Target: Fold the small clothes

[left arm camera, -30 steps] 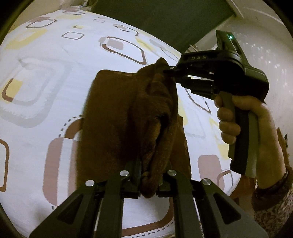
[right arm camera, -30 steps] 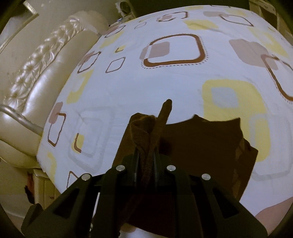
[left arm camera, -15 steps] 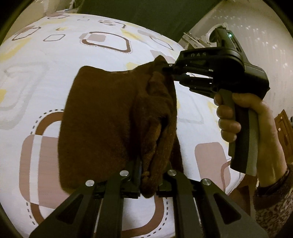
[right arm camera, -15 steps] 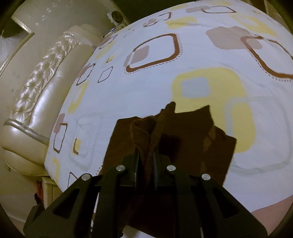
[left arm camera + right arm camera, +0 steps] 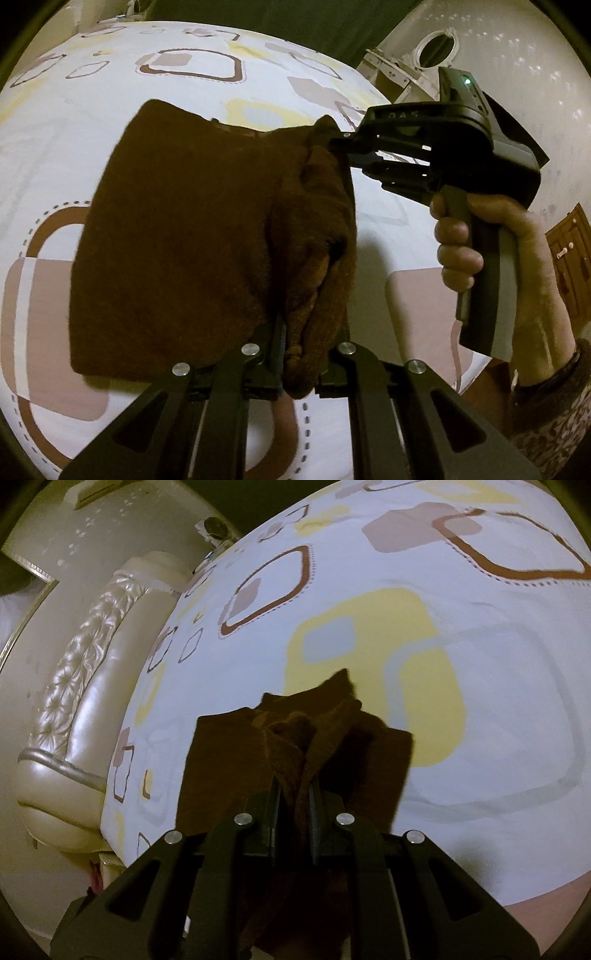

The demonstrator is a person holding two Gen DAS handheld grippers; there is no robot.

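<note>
Left wrist view: left gripper point(image 5: 301, 363) and right gripper point(image 5: 334, 142) both pinch brown cloth point(image 5: 177, 243) edge.

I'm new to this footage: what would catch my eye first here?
A dark brown garment fills the middle of the left wrist view, bunched along one edge and pinched at both ends by the left gripper and right gripper. Behind it spreads a white bedsheet with yellow and brown squares.
</note>
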